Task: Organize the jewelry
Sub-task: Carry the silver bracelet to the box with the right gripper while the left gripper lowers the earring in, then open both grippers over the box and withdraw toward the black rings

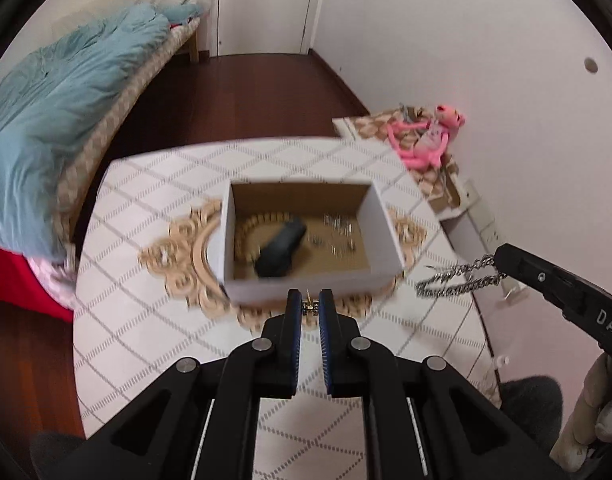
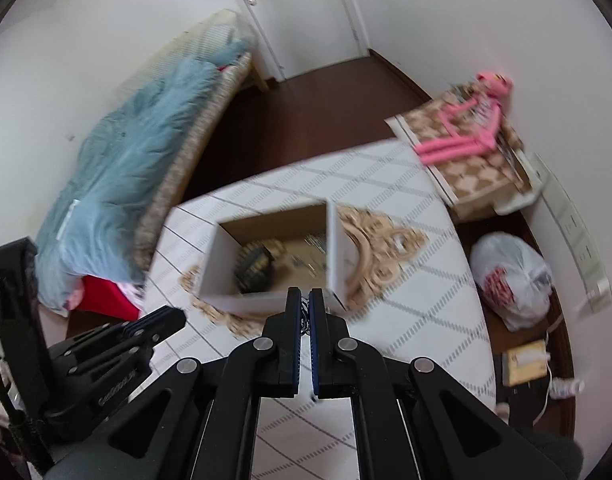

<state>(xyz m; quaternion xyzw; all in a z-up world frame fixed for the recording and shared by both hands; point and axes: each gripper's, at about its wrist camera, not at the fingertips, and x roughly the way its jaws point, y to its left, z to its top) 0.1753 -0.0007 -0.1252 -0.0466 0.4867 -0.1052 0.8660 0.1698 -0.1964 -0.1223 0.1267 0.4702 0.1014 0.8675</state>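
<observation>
Two loads hang in your grippers at once, and each could slip. Nearest you, the left gripper is clenched on a small gold piece, pinched only at the very fingertips; so little of it is gripped that a jolt could, I judge, flick it onto the worktop. The right gripper is closed tight on a chain, which in the left view dangles in a loose loop off its tips, beside the box and not yet over it. A swinging loop could catch the near wall of the box and drag the light carton across the ornate frame it sits on.

Farther in, the box already holds a bead bracelet, a dark bundle and a scatter of small silver bits. Drop the chain on those and it may tangle. The blur suggests fast motion, so slow down.
</observation>
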